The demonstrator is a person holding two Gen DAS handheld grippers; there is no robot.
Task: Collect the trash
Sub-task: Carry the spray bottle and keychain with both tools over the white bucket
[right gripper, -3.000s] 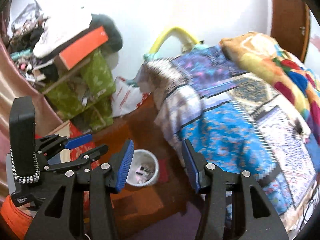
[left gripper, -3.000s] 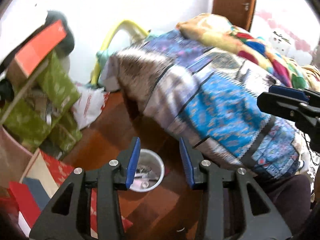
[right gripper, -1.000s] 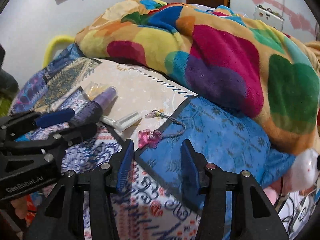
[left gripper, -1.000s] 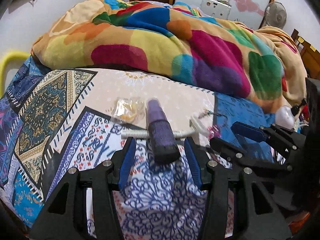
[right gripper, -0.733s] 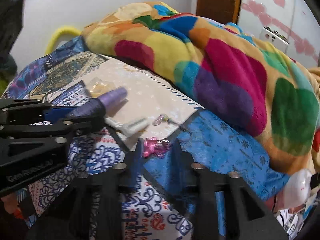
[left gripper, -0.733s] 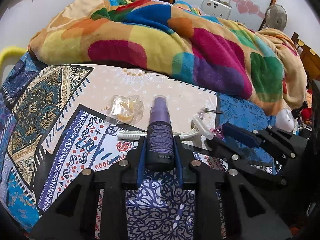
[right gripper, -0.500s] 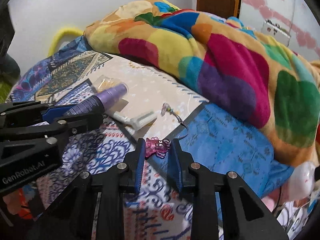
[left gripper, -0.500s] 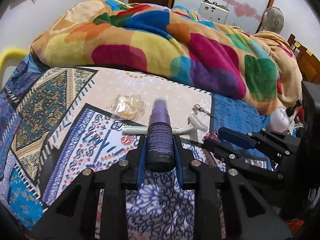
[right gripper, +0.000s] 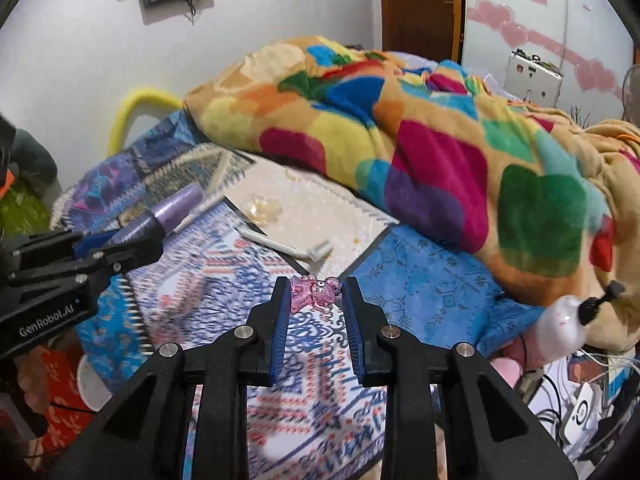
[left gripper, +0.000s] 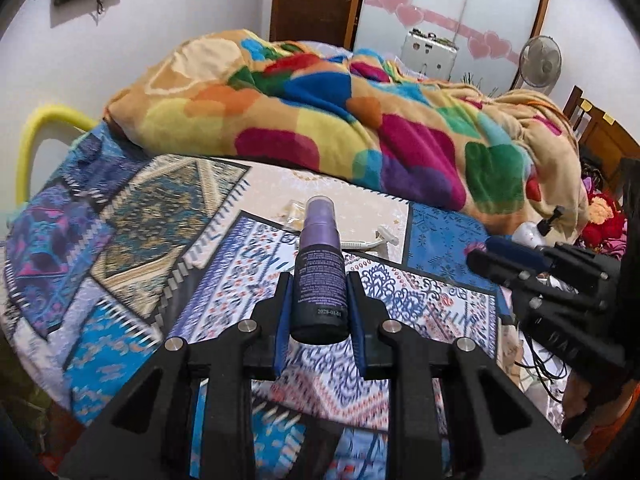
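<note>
The left gripper (left gripper: 319,312) had its jaws pinched on a dark purple plastic spray bottle (left gripper: 320,276), long axis running straight out along the fingers, cap end forward. The right gripper (right gripper: 313,304) clamped a small pink translucent charm (right gripper: 314,290) at its tips. On the patterned bedspread (right gripper: 420,280) lay a white disposable razor (right gripper: 286,245) and a crumpled clear wrapper (right gripper: 265,205) — both nearer the right gripper, the razor's handle slanting up-left from it.

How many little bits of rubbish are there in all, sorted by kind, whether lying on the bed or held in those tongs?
Purple spray bottle, held in left tongs: 1
Pink charm, held in right tongs: 1
White razor, on the bedspread: 1
Clear wrapper, on the bedspread: 1
Total: 4
</note>
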